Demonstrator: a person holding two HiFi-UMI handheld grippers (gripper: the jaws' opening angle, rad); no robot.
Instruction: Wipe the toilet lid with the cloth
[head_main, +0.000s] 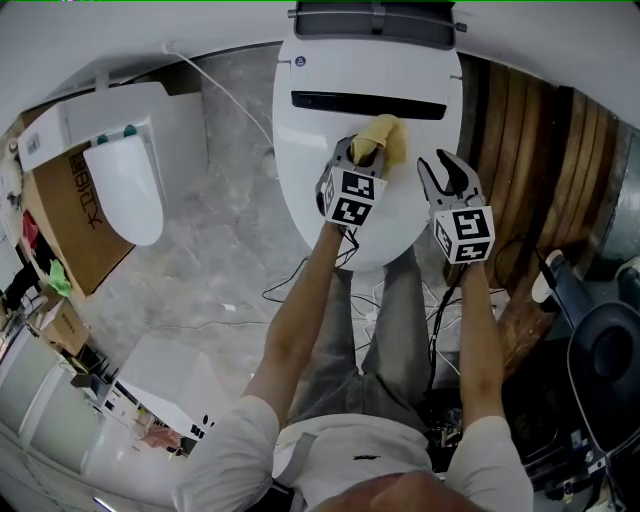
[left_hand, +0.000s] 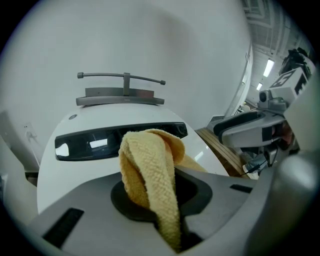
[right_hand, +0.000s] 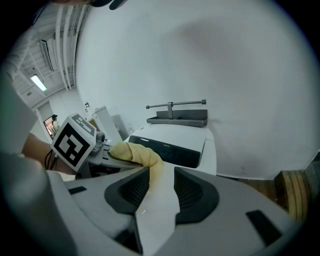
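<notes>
The white toilet lid is down, with a dark strip near its back. My left gripper is over the lid's middle, shut on a yellow cloth that bunches out ahead of its jaws. In the left gripper view the cloth is pinched between the jaws of the left gripper, above the lid. My right gripper hovers open over the lid's right part, holding nothing. In the right gripper view the right gripper shows the cloth just beyond its left jaw.
A second white toilet seat lies by a cardboard box at the left. Wooden slats stand to the toilet's right. Cables trail on the marble floor. A dark shelf rail sits behind the toilet.
</notes>
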